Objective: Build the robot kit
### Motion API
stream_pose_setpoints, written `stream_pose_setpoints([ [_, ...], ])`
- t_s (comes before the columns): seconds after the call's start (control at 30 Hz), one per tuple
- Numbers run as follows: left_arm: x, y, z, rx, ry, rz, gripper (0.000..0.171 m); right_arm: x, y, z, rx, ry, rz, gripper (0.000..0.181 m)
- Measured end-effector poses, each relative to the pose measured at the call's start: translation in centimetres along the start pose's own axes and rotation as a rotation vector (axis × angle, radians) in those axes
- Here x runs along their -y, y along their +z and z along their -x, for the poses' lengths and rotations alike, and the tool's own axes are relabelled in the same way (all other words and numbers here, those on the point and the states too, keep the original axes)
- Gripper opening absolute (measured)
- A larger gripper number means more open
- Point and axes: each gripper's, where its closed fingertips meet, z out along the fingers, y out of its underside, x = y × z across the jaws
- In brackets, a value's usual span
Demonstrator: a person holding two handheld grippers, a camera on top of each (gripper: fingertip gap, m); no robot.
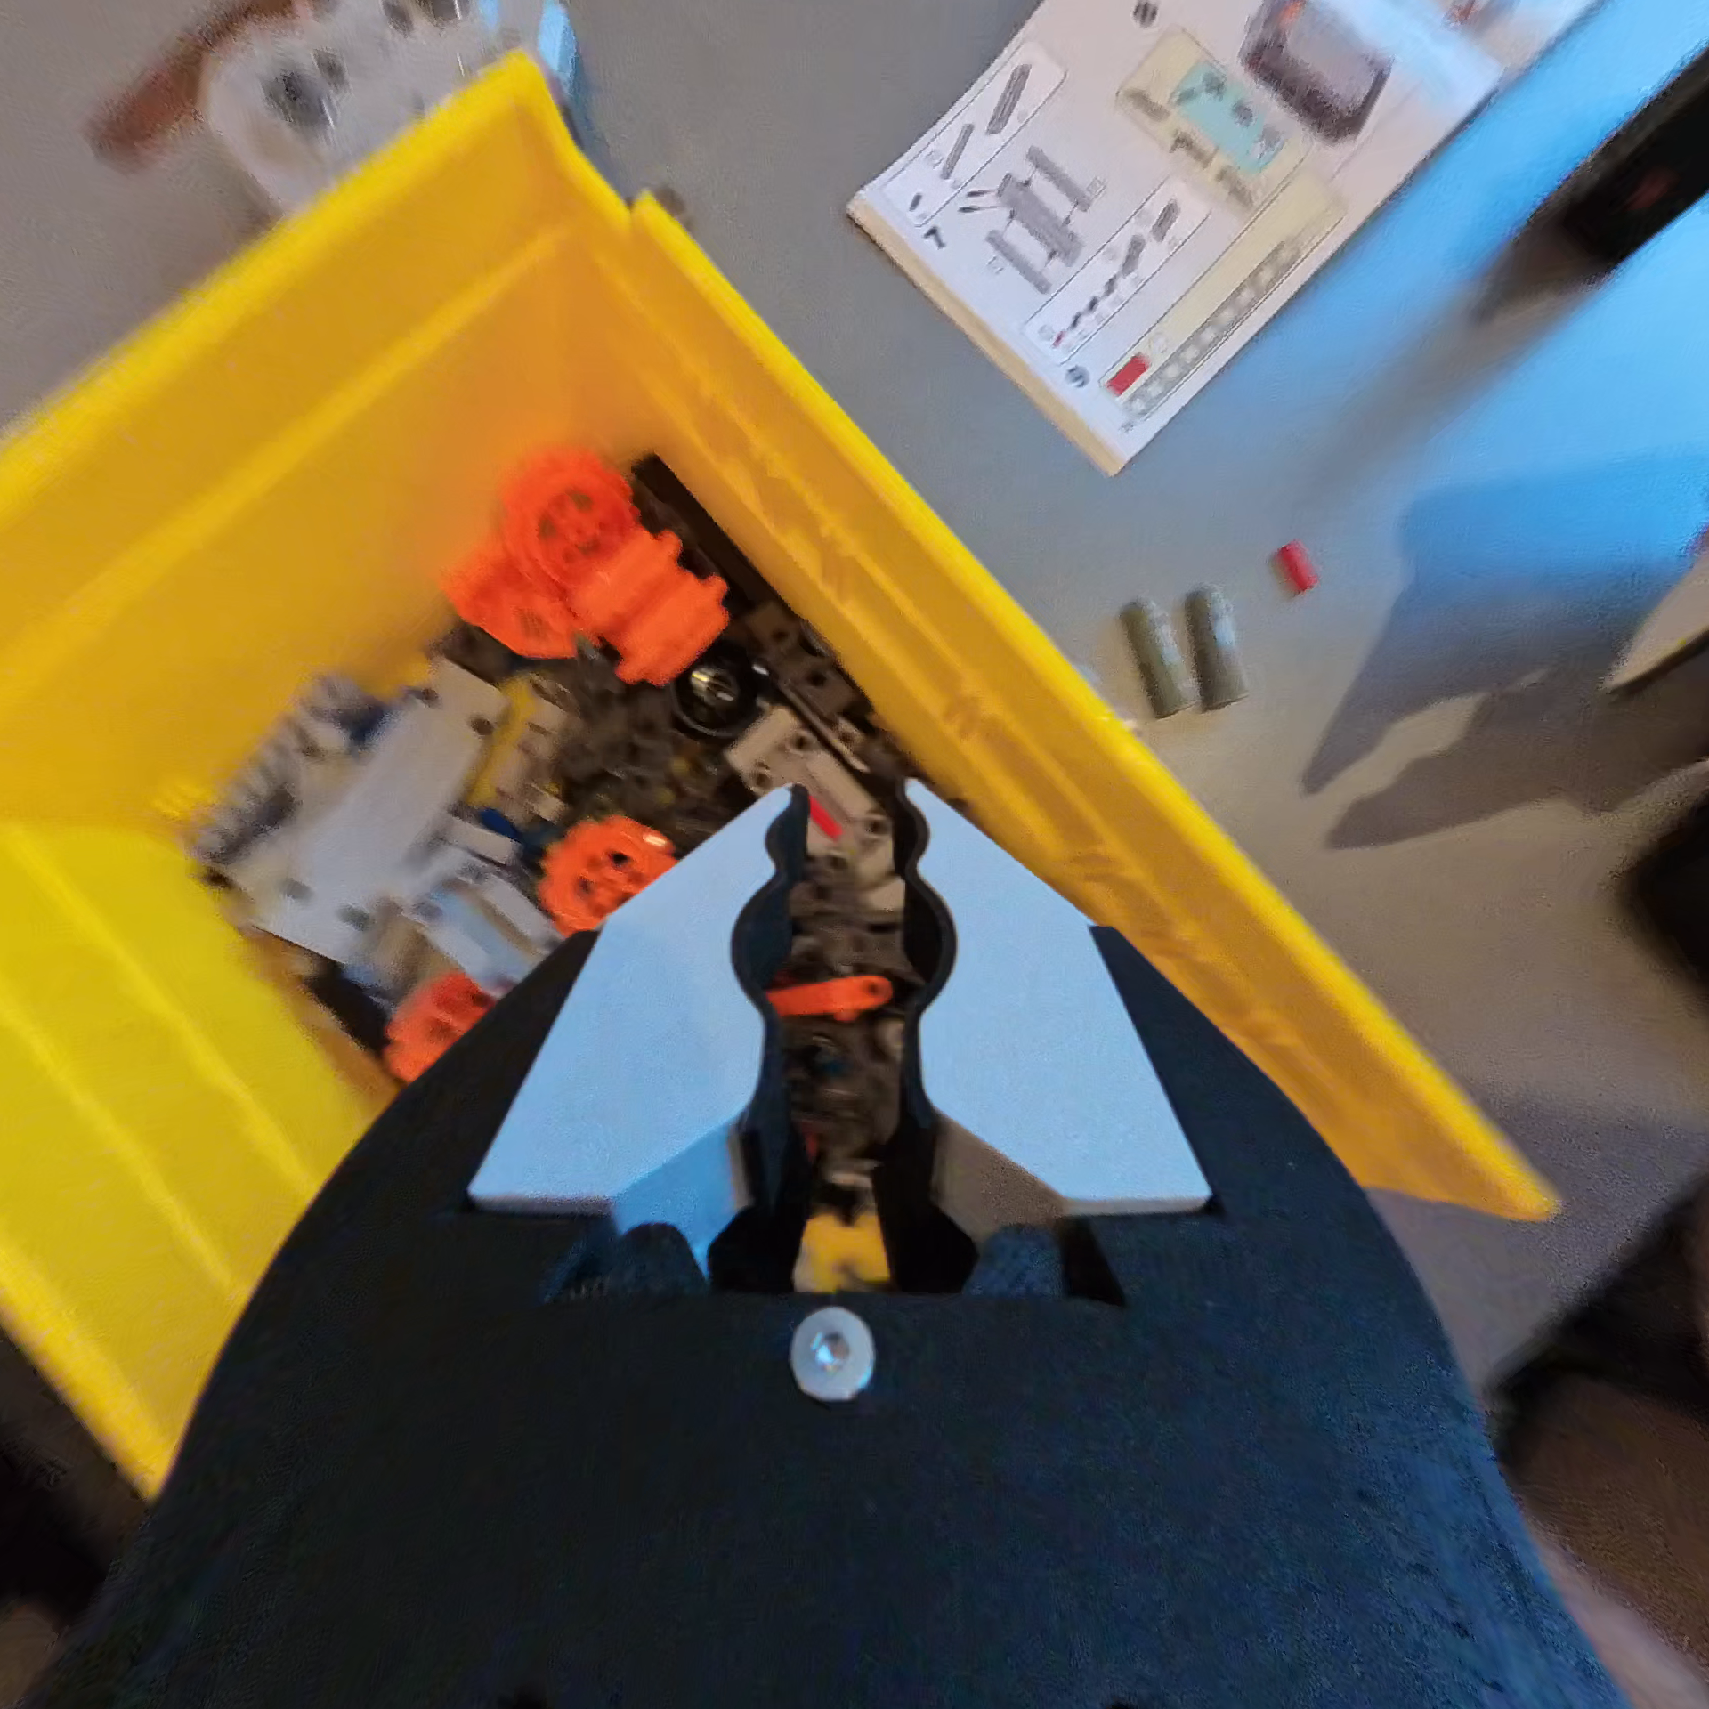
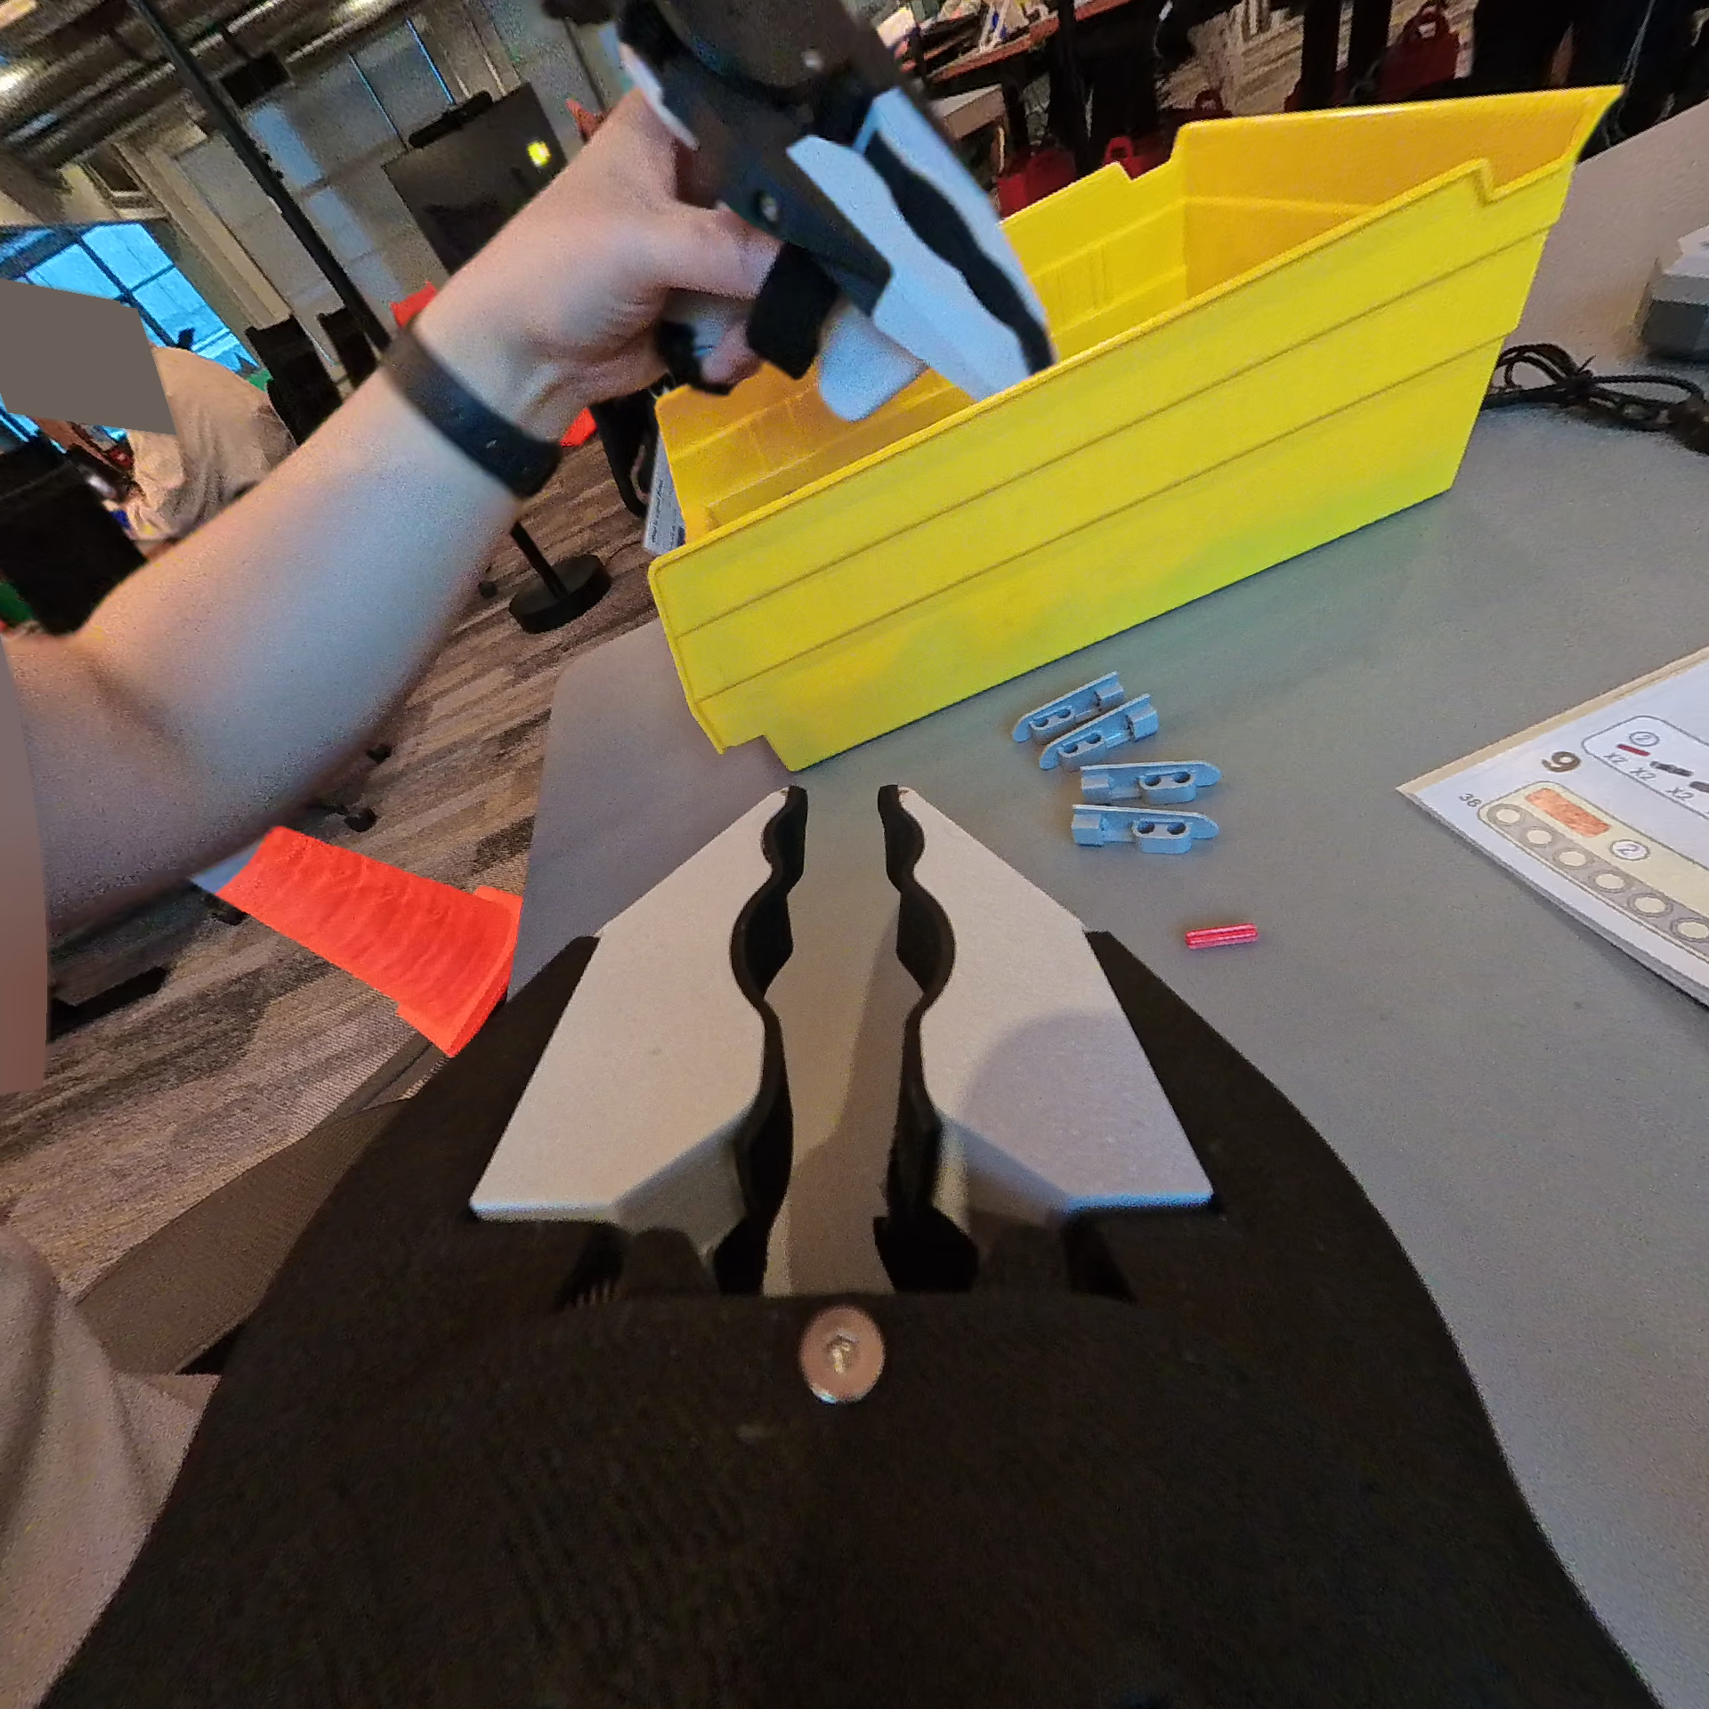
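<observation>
L gripper (image 1: 846, 800), fingers slightly apart, empty, above yellow plastic bin (image 1: 832, 518) w/ light, rigid orange plastic gears (image 1: 606, 869) ahead-left. R gripper (image 2: 842, 795) likewise, grey pieces (image 2: 1147, 781) ahead-right.

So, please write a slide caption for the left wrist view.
Left gripper, open, over a yellow bin of mixed building parts.

Yellow bin (image 2: 1091, 555) stands on grey table (image 2: 1387, 1156), holding orange wheels (image 1: 592, 555) among blurred mixed parts. Four grey pieces (image 2: 1119, 768) lie just beside bin. Red pin (image 2: 1221, 936) near them. Instruction sheet (image 1: 1119, 213) lies apart.
</observation>
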Motion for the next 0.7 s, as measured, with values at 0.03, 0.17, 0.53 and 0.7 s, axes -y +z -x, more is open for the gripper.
stream_pose_setpoints([
  [0.03, 0.2, 0.2, 0.8, 0.03, 0.084, 0.016, 0.018, 0.0, -0.1, 0.1, 0.005, -0.006, -0.003, 0.016],
  [0.17, -0.6, 0.8, 2.2, 0.003, 0.258, 0.187, 0.028, 0.2, -0.6, 0.1, 0.012, -0.013, -0.027, 0.016],
  [0.53, -2.3, 3.0, 1.1, -0.068, 0.674, 0.223, 0.02, 1.2, -1.9, -0.3, 0.057, 0.061, -0.103, 0.016],
  [0.7, -3.2, 3.7, 0.6, -0.188, 0.635, 0.262, 0.027, 1.3, -1.9, -0.2, 0.066, 0.067, -0.11, 0.016],
])
